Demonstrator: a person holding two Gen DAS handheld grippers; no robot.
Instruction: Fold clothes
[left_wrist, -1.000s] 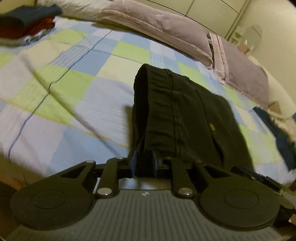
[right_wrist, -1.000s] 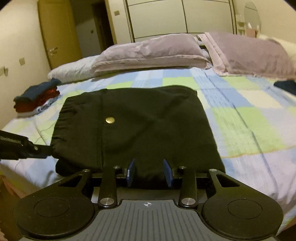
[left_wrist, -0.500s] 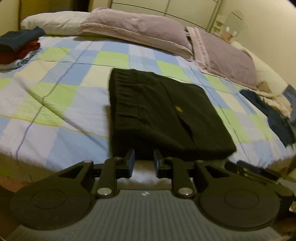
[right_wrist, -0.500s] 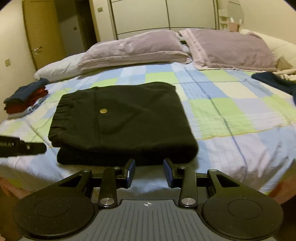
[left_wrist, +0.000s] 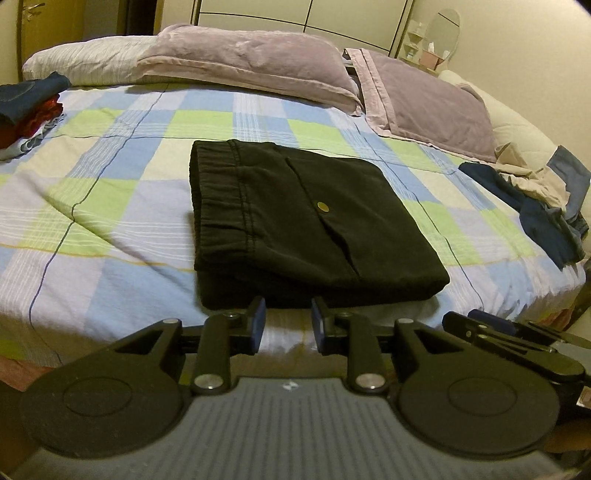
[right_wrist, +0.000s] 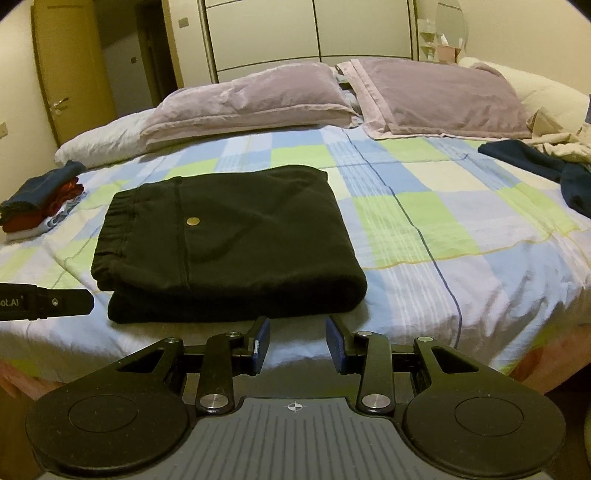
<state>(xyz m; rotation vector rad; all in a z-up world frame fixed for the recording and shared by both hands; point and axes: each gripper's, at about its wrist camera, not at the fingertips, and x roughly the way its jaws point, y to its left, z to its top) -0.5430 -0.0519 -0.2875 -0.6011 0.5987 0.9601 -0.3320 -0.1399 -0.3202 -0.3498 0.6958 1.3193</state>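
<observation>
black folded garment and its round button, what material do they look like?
Black garment: thick, matte knit, probably cotton fleece or jersey; soft rounded fold edges, gathered elastic waistband, no sheen. Button: looks like brass-toned metal, a small shiny golden disc, though coated plastic is possible.

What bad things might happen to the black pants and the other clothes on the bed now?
1. The folded black pants lie near the bed's front edge; a nudge from the open left gripper or right gripper might slide them off.
2. Picked up by one edge, the fold may fall open.
3. The unfolded clothes pile lies at the bed's right side and might slip down.
</observation>
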